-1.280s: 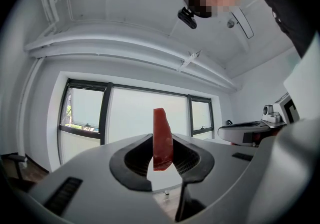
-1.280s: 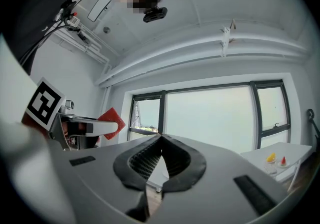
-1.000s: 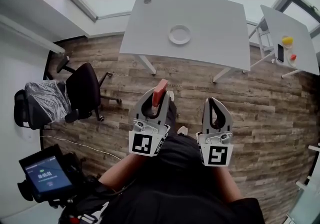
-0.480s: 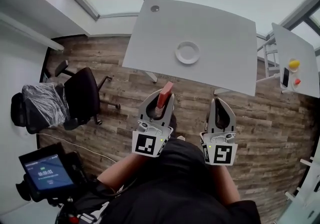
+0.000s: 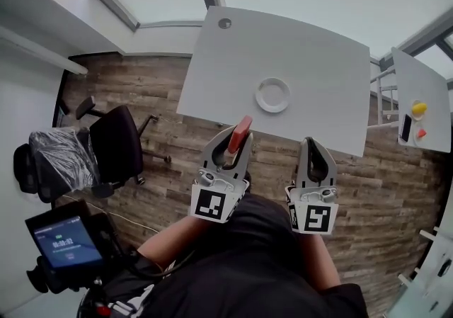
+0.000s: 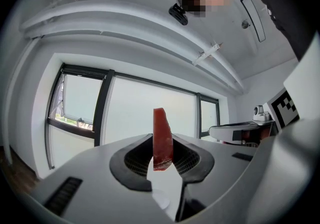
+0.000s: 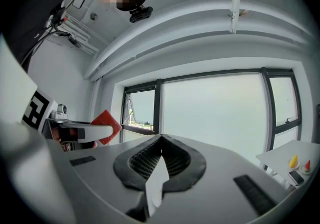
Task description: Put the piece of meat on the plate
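Note:
A red, wedge-shaped piece of meat (image 5: 241,130) stands upright between the jaws of my left gripper (image 5: 238,141), which is shut on it. The left gripper view shows the meat (image 6: 162,140) pinched edge-on between the black pads. In the head view the meat's tip reaches the near edge of the white table (image 5: 311,40). A small white plate (image 5: 272,95) sits on the table just beyond, with nothing on it. My right gripper (image 5: 312,144) is level beside the left one, shut and holding nothing; its tips (image 7: 161,140) meet. The right gripper view catches the meat (image 7: 106,125) from the side.
A black office chair (image 5: 117,136) and a plastic-wrapped chair (image 5: 53,157) stand on the wooden floor at left. A device with a lit screen (image 5: 64,242) is at lower left. A second table (image 5: 425,76) at right carries small yellow and red items and a phone.
Both grippers have moved forward toward the table, which with its plate now lies closer to their tips. The meat has stayed in the left gripper.

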`<state>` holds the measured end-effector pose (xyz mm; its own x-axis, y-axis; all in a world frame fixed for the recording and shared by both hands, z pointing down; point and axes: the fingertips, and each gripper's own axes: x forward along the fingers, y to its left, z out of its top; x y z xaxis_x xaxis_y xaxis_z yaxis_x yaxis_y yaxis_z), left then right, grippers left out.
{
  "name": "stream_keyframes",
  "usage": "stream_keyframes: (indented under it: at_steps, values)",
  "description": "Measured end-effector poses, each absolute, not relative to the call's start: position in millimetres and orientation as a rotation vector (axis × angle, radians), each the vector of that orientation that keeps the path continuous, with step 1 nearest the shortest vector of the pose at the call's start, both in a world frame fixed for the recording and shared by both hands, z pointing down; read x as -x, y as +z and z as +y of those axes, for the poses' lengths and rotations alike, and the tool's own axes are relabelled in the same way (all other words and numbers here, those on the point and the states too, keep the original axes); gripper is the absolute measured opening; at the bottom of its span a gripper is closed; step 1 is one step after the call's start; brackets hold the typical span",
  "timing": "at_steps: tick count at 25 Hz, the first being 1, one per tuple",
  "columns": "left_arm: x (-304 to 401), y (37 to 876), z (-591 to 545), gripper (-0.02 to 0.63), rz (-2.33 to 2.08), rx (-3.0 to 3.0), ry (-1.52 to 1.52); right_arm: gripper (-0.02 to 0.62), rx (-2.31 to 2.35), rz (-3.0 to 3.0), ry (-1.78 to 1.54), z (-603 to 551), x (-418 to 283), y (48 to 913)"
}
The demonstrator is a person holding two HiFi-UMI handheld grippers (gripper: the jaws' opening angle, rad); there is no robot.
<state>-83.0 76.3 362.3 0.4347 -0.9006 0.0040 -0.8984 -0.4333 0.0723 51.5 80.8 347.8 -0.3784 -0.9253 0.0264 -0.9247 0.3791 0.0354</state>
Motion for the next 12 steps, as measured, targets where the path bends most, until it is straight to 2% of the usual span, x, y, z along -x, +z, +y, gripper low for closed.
stream_keyframes:
  at_steps: [12]
  values:
    - [100.1,379.5,-0.4,0.095,-1.500,-2.610,-0.061,0.004,-1.811,-2.494,-0.012,-1.3,-33.9,356.1]
